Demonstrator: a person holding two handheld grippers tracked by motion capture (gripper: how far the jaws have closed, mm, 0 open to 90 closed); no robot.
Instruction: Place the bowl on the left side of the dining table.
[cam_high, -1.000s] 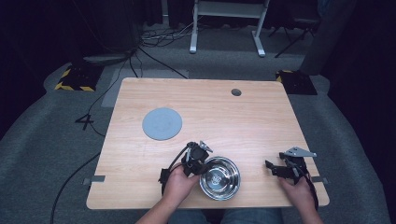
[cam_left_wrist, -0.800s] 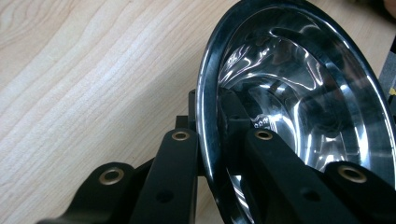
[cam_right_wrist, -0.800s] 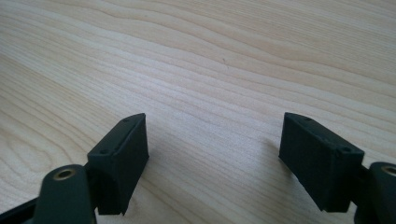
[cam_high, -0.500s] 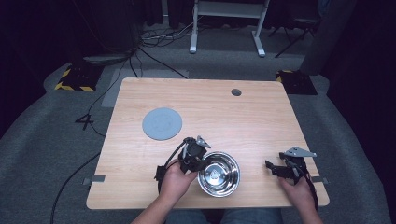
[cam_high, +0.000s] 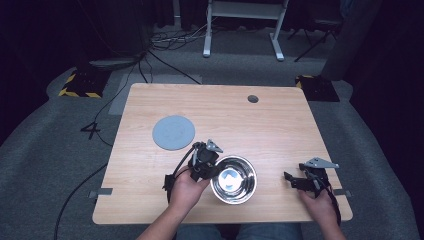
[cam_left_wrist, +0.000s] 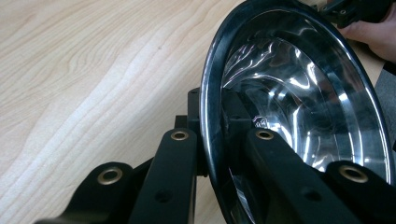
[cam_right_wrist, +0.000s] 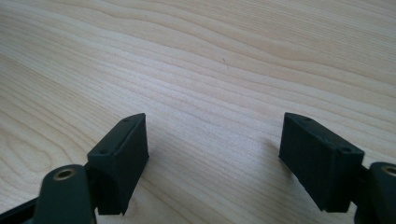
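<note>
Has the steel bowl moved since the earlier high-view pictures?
Yes. The steel bowl, clamped at its rim by the left gripper, has shifted slightly up the picture toward the grey disc, which stays put.

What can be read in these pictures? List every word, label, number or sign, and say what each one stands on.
"4": a dark mark on the grey floor left of the table.
Small stamp inside the steel bowl: too small to read.
Yellow-and-black stripes on the floor plate: a warning pattern, no words.
</note>
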